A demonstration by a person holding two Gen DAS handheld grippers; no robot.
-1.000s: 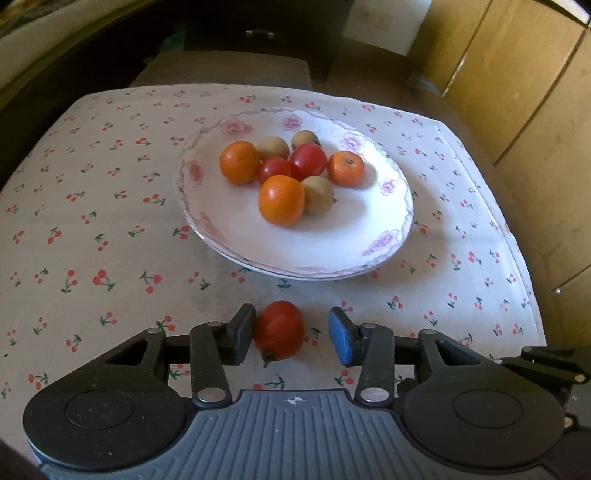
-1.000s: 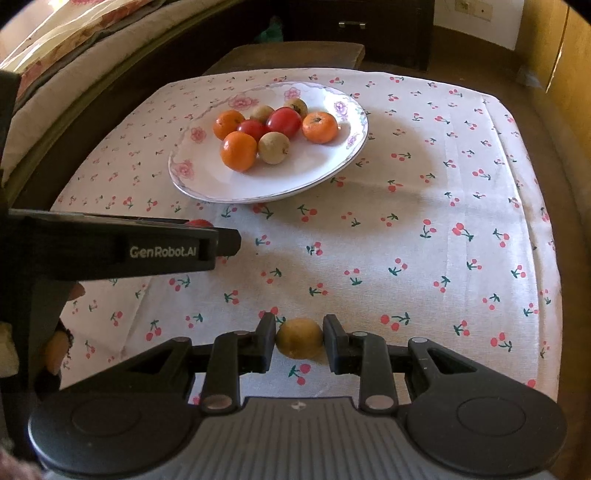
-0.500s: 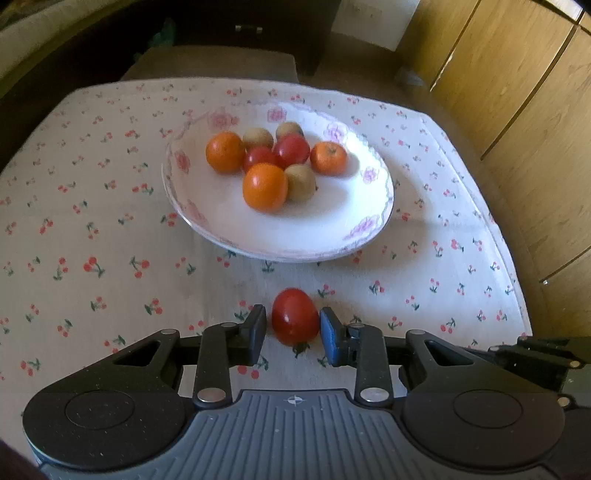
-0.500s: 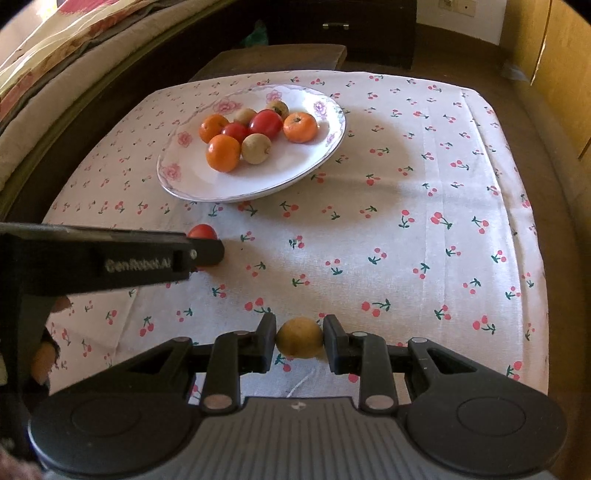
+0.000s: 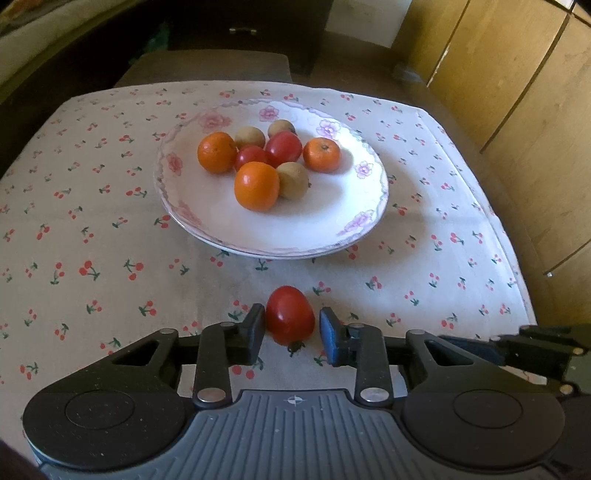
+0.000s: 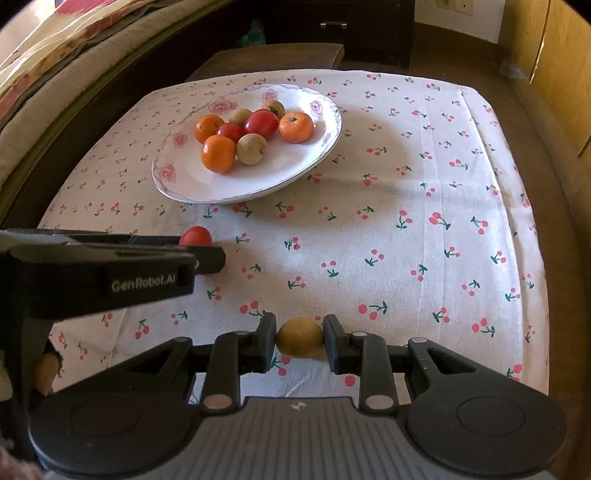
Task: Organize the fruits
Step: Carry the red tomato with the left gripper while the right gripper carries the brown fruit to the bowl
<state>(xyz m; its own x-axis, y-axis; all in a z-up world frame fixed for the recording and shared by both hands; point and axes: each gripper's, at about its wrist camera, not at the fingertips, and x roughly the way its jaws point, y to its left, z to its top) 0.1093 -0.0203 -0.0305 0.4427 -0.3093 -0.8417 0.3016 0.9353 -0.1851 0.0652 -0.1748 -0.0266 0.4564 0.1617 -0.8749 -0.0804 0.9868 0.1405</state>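
the tablecloth (image 5: 110,221) is white with small red cherries. the plate (image 5: 354,221) is white, its rim printed with pink flowers.

cherry-print tablecloth (image 5: 110,236) | wooden cabinets (image 5: 517,92) | bedding (image 6: 55,55) | dark drawer unit (image 6: 332,26)

From your right wrist view, the left claw's black body (image 6: 110,273) covers most of the red tomato (image 6: 195,236). The worktop's near edge sits hidden behind both claw housings. A small orange object (image 6: 46,373) at the left edge is unreadable.
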